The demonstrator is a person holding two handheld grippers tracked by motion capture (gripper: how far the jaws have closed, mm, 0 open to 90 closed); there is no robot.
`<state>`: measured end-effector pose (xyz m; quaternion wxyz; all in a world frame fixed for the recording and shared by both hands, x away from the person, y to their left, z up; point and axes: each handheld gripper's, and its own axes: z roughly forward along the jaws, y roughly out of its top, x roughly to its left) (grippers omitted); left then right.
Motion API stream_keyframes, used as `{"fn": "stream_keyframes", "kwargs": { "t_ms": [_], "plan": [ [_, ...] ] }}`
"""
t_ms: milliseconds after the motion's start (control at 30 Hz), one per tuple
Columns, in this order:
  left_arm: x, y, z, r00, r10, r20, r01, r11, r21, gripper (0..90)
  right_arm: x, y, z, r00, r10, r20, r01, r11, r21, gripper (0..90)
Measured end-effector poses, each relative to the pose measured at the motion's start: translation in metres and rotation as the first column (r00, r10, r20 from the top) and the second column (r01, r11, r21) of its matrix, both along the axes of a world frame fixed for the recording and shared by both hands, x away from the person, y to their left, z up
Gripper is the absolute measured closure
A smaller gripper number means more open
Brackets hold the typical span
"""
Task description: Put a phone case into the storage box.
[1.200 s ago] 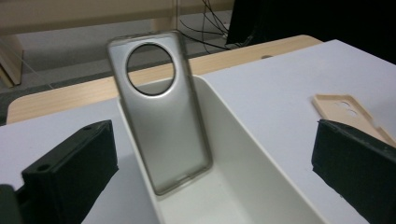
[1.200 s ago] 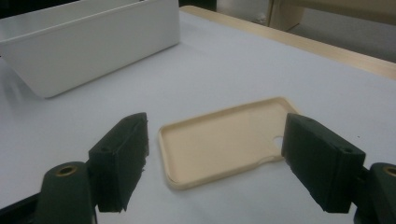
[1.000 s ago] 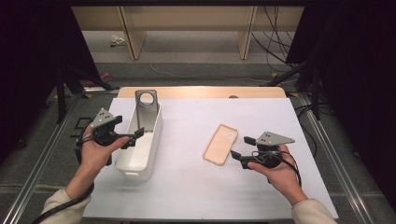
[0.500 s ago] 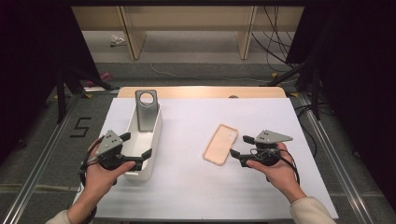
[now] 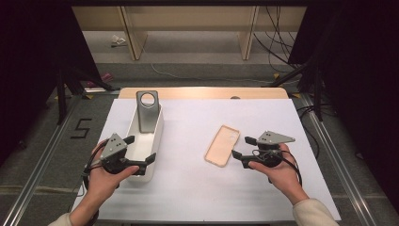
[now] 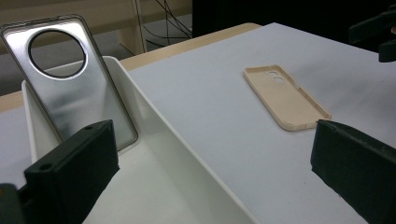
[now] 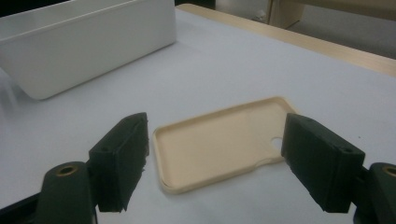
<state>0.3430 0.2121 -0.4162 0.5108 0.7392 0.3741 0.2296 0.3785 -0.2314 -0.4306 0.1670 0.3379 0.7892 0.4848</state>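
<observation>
A beige phone case (image 5: 222, 145) lies hollow side up on the white table. My right gripper (image 5: 241, 147) is open just to its right, and its jaws flank the case's near end (image 7: 219, 144) in the right gripper view. A silver phone back with a round hole (image 5: 147, 110) leans upright at the far end of a white bin (image 5: 158, 133). My left gripper (image 5: 140, 149) is open over the bin's near end, one jaw inside it (image 6: 154, 112) and one past its right wall. The silver back (image 6: 70, 84) and the beige case (image 6: 285, 98) lie ahead of those jaws.
The white table cover (image 5: 197, 188) ends at a wooden strip (image 5: 202, 92) along the far edge. Metal rails run down both sides of the table. Wooden frame legs and cables stand on the floor beyond. The right gripper (image 6: 378, 32) shows far off in the left gripper view.
My left gripper has drawn back toward the person, from beside the bin's middle to its near end. The right gripper and the beige case have hardly moved.
</observation>
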Motion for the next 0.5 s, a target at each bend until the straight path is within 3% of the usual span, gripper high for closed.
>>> {"fn": "stream_keyframes", "kwargs": {
  "t_ms": [167, 233, 367, 500],
  "plan": [
    [0.002, -0.001, -0.002, 1.0000, -0.002, -0.008, 0.002, 1.0000, -0.006, 0.3, 0.001, 0.003, -0.001, 1.0000, 0.006, 0.001, -0.006, 1.000, -0.013, 26.5],
    [0.001, -0.002, -0.002, 0.9999, -0.008, -0.010, 0.008, 1.0000, -0.002, 0.3, 0.002, 0.006, -0.001, 1.0000, 0.008, -0.002, -0.008, 1.000, -0.016, 31.8],
    [0.000, -0.003, -0.002, 1.0000, -0.007, -0.005, 0.007, 1.0000, 0.003, 0.5, 0.003, 0.013, 0.001, 0.9995, 0.030, -0.006, -0.031, 0.999, -0.033, 53.8],
    [0.000, -0.002, -0.002, 1.0000, 0.002, -0.010, -0.002, 1.0000, 0.002, 1.2, 0.005, 0.019, 0.003, 0.9979, 0.044, -0.047, -0.046, 0.997, -0.055, 83.4]
  ]
}}
